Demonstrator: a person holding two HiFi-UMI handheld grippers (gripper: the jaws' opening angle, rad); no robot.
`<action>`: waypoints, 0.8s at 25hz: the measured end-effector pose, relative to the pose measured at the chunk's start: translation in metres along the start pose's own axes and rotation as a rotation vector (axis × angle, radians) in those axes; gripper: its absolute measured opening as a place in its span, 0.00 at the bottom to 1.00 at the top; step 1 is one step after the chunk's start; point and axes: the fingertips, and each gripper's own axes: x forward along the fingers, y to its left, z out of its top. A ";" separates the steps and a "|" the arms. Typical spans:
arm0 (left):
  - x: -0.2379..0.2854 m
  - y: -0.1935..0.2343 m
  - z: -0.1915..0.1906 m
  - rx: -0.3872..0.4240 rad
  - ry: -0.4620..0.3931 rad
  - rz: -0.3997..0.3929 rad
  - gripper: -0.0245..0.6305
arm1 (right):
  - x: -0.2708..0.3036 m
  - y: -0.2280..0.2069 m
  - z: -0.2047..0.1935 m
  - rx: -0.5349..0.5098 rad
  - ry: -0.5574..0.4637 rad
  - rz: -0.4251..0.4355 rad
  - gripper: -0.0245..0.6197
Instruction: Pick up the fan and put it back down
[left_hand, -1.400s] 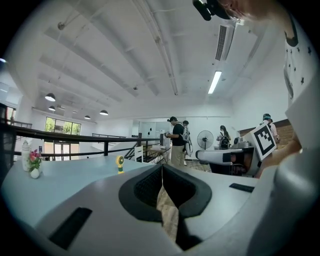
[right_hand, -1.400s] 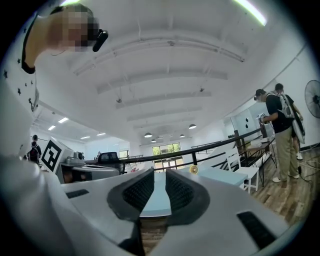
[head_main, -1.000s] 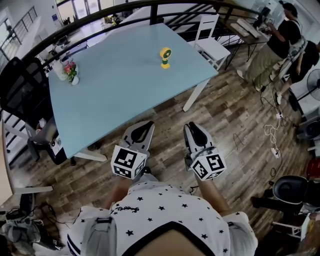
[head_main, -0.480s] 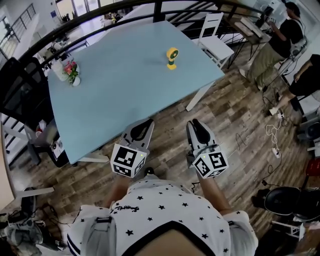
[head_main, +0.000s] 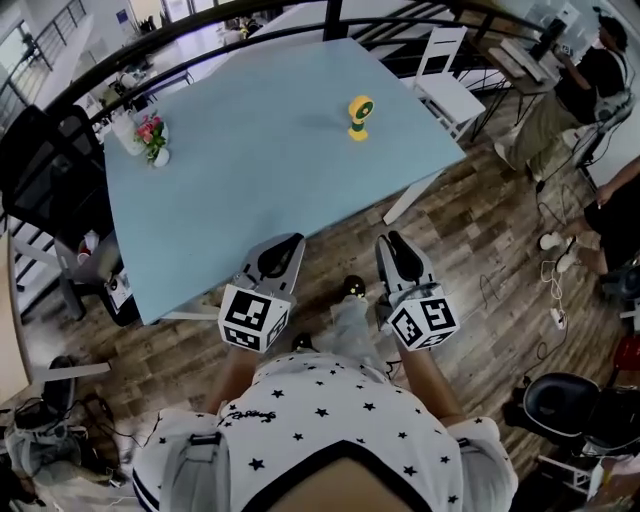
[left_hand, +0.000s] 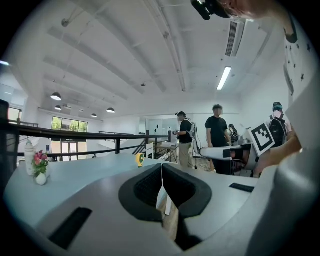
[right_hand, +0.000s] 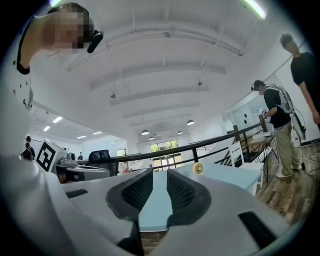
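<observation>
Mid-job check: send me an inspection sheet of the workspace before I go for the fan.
Surface: light blue table, mostly bare.
Job's things: yellow fan upright near the far right corner, untouched.
Clutter: flower vase at the far left corner.
Grippers: left gripper jaws together, empty; right gripper jaws slightly apart, empty; both far from the fan.
Cables: white cords on the wood floor at right.
Surroundings: black office chair left, white chair beyond the table, person standing at far right.

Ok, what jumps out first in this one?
A small yellow fan stands alone toward the far right of the big pale blue table. Closer in, the left gripper and right gripper hang side by side by the table's near edge, above the wood floor, both empty and well short of the fan.
</observation>
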 end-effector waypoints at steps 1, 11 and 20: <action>0.003 0.002 0.001 0.000 0.002 0.011 0.08 | 0.005 -0.004 0.001 0.001 0.001 0.009 0.14; 0.048 0.037 0.009 -0.018 0.019 0.123 0.08 | 0.073 -0.043 0.009 0.015 0.025 0.108 0.15; 0.102 0.055 0.019 -0.016 0.023 0.180 0.08 | 0.118 -0.090 0.015 0.028 0.029 0.148 0.16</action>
